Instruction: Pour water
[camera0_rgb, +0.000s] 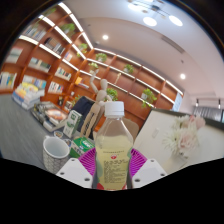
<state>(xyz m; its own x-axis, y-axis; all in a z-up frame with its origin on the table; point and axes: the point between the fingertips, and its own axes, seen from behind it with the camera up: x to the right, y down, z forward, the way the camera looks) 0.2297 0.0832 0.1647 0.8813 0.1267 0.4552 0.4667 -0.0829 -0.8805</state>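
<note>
Gripper view is showing a clear plastic bottle (113, 145) with a white cap standing upright at lower centre, clamped between the gripper (112, 165)'s purple pads. A white mug (56, 153) is sitting just left, on the table (165, 135).

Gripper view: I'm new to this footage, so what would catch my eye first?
A clear bottle with a white cap stands between the gripper's purple pads, filling the foreground. Left of it sits a white mug on the table, and long lit bookshelves line the wall beyond.
</note>
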